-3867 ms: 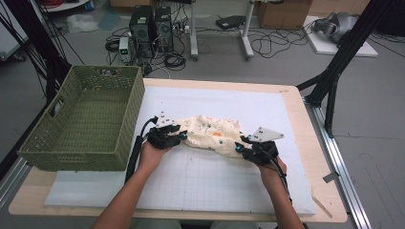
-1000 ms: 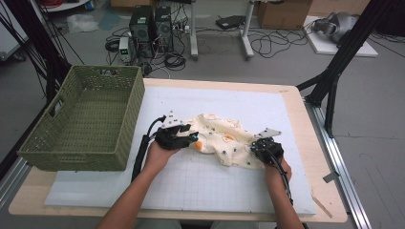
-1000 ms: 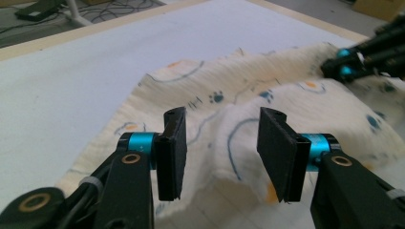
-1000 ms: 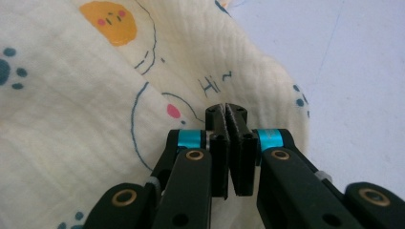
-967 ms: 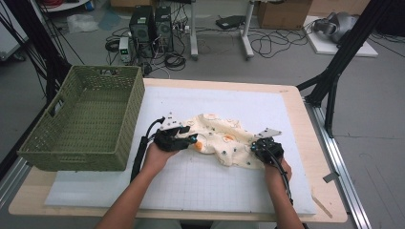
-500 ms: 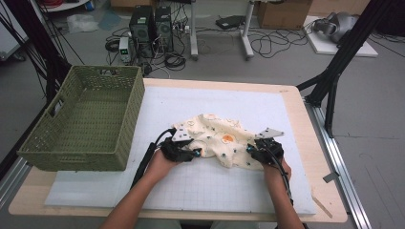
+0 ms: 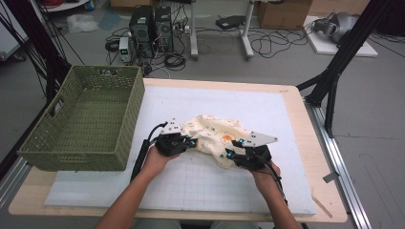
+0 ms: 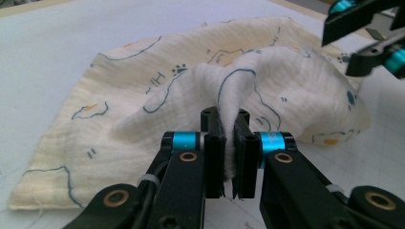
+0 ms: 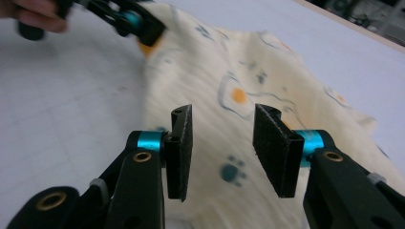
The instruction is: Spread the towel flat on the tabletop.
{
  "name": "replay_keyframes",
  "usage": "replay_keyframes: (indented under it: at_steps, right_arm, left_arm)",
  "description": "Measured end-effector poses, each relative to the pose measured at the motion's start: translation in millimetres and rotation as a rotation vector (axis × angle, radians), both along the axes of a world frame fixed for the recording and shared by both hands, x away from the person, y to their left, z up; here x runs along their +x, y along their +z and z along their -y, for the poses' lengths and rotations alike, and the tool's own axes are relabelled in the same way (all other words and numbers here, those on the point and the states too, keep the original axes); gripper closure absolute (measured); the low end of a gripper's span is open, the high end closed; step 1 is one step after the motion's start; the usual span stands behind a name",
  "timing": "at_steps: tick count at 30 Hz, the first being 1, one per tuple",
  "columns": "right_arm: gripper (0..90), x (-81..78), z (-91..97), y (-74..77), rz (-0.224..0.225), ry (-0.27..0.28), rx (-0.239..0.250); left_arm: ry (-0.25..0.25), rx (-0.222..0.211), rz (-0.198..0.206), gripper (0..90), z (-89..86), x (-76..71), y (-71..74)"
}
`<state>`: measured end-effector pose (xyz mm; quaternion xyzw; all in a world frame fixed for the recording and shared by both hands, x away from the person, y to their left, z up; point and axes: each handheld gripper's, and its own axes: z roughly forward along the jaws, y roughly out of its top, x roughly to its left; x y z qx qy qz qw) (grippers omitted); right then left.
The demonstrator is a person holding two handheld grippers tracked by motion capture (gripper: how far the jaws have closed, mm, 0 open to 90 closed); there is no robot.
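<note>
A cream cloth (image 7: 217, 136) printed with blue outlines, paw marks and orange spots lies bunched on the white mat. My left gripper (image 7: 191, 142) is at its left edge, having just closed; in the left gripper view it (image 8: 228, 117) is shut on a raised fold of the cloth (image 8: 143, 95). My right gripper (image 7: 230, 152) is at the cloth's near right corner. Its jaws have just been opening. In the right gripper view it (image 9: 222, 117) stands open above the cloth (image 9: 267, 81), the pads pressing on nothing.
An empty green wicker basket (image 7: 129, 119) stands at the table's left, close to my left hand. The white gridded mat (image 7: 215, 191) covers most of the wooden table (image 7: 305, 124). Cables, computer towers and stands are on the floor beyond.
My left gripper has closed on a fold at the cloth's left edge. My right gripper has opened, let go of the cloth and shifted left. The cloth is more bunched.
</note>
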<state>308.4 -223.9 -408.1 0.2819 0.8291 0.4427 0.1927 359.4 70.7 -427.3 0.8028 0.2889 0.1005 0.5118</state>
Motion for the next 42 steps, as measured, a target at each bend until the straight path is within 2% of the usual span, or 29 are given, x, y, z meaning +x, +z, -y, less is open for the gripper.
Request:
replay_keyframes:
  at_steps: [4,6,8,12,16,19,22,24,26,30,31,33,34,36,38,40,42]
  right_arm:
    - [63.0,-4.9,-14.4,2.6,0.000,0.091,0.016]
    - [64.4,-5.9,-22.7,0.6,-0.001,0.126,-0.006]
    - [65.1,-4.9,-28.8,-2.3,-0.011,0.131,-0.025]
    - [69.9,2.3,-35.9,-10.4,-0.017,0.122,-0.075]
    - [70.3,11.9,-39.7,-21.3,-0.025,0.059,-0.181]
    - [69.9,21.4,-38.0,-31.4,-0.085,0.020,-0.217]
    - [88.5,25.4,-35.2,-33.9,-0.153,0.042,-0.165]
    - [89.5,22.7,-37.7,-33.1,-0.153,0.064,-0.172]
    - [89.7,22.3,-37.2,-33.5,-0.200,0.116,-0.129]
    - [89.6,15.8,-49.3,-35.1,-0.254,0.264,-0.071]
    - [89.6,13.2,-53.5,-34.2,-0.270,0.309,-0.037]
    - [89.6,9.8,-58.7,-29.9,-0.261,0.359,0.019]
    - [89.6,9.2,-58.5,-27.4,-0.260,0.366,0.054]
    - [89.6,10.9,-53.5,-24.7,-0.254,0.336,0.077]
    - [89.6,13.4,-44.0,-24.8,-0.252,0.282,0.079]
    - [89.6,16.0,-32.8,-25.5,-0.238,0.201,0.058]
    - [89.6,19.4,-22.3,-28.3,-0.224,0.113,0.009]
  left_arm:
    - [0.008,0.010,0.008,85.0,6.9,6.7,8.3]
    - [0.009,0.022,-0.001,85.1,9.9,12.2,10.8]
    - [0.022,0.022,-0.010,85.1,12.9,16.9,10.5]
    - [0.040,0.052,-0.019,85.2,20.6,24.4,6.9]
    - [0.054,0.066,-0.038,85.3,27.2,29.3,3.2]
    - [0.052,0.065,-0.031,85.3,31.6,31.1,4.2]
    - [0.058,0.065,-0.030,85.3,31.9,32.2,5.4]
    - [0.062,0.062,-0.034,85.3,29.1,32.7,6.1]
    - [0.066,0.060,-0.038,85.3,24.1,33.5,8.2]
    - [0.050,0.040,-0.049,85.1,17.0,31.7,13.8]
    - [0.046,0.043,-0.049,85.1,16.6,30.5,14.7]
    - [0.042,0.037,-0.043,85.1,17.4,29.6,15.8]
    - [0.045,0.031,-0.042,85.1,18.8,29.6,15.4]
    - [0.040,0.034,-0.040,84.9,23.0,30.6,12.6]
    - [0.040,0.048,-0.042,83.4,29.0,31.4,7.6]
    - [0.047,0.047,-0.044,76.0,35.5,32.2,2.5]
    - [0.054,0.036,-0.057,66.1,41.3,32.9,-2.1]
